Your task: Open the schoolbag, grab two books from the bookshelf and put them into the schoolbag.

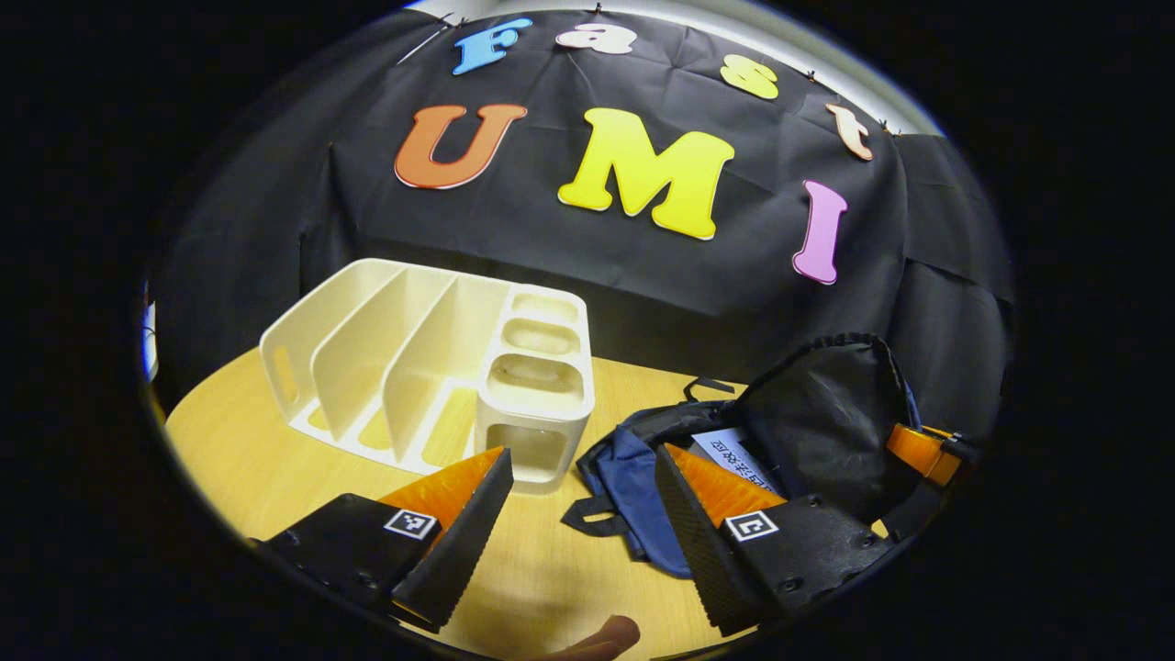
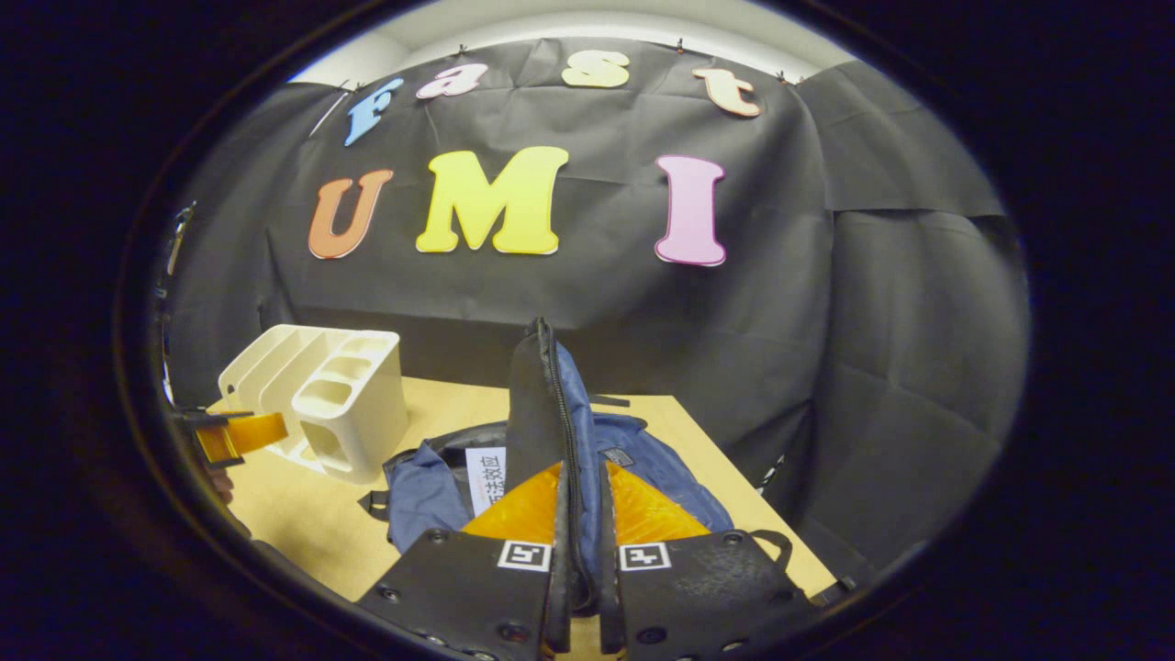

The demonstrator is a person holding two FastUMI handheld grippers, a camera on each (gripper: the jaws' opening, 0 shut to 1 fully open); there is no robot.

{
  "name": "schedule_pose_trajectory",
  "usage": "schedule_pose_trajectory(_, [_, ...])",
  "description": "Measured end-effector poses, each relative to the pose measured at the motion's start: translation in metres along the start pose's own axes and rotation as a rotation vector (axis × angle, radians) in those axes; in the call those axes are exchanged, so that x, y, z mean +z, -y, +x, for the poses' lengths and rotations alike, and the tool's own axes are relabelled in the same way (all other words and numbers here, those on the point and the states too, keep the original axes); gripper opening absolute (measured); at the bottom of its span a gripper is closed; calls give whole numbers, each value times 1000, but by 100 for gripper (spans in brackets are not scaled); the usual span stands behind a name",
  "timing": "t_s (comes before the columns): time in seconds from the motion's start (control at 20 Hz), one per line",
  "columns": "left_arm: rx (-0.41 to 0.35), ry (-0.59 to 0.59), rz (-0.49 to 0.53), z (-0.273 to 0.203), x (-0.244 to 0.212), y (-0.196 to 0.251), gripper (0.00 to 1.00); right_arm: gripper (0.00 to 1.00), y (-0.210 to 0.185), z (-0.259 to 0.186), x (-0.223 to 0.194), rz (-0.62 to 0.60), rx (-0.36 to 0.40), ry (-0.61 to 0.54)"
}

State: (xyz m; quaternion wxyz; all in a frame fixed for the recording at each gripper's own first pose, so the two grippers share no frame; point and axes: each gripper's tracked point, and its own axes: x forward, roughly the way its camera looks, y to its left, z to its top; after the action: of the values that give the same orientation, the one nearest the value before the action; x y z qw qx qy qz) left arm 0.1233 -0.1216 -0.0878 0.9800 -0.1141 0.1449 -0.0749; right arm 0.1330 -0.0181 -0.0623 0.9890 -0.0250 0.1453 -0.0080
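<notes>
We see a dim booth lit from overhead: the counter (image 1: 275, 459) glows warm yellow while the black cloth wall (image 2: 872, 303) swallows light. Fisheye distortion bows straight edges toward the rims. Soft shadows pool beneath the bookshelf (image 1: 431, 367). Focus is crisp, with no glare.

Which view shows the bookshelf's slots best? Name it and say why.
Left gripper view: the bookshelf sits near and large, dividers and empty slots plain. Right gripper view shows it small at the left edge, seen end-on.
</notes>
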Motion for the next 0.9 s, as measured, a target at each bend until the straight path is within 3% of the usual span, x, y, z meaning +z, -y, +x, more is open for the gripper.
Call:
schedule_pose_trajectory(0.25, [79,91,70,-36,20,-35,98,12,-12,-20,-8,-20,-4,-1])
schedule_pose_trajectory(0.6, [130,157,41,-85,30,-68,97,19,-26,-61,-9,-40,23,34])
schedule_pose_trajectory(0.7, [144,169,41,-98,30,-75,97,38,-26,-75,-8,-42,25,52])
schedule_pose_trajectory(0.75, [150,177,44,-104,30,-78,97,35,-28,-82,-8,-42,24,61])
schedule_pose_trajectory(0.8, [156,189,48,-110,31,-82,97,49,-27,-88,-7,-43,20,70])
schedule_pose_trajectory(0.9, [155,206,54,-121,31,-86,97,53,-26,-98,-6,-37,9,88])
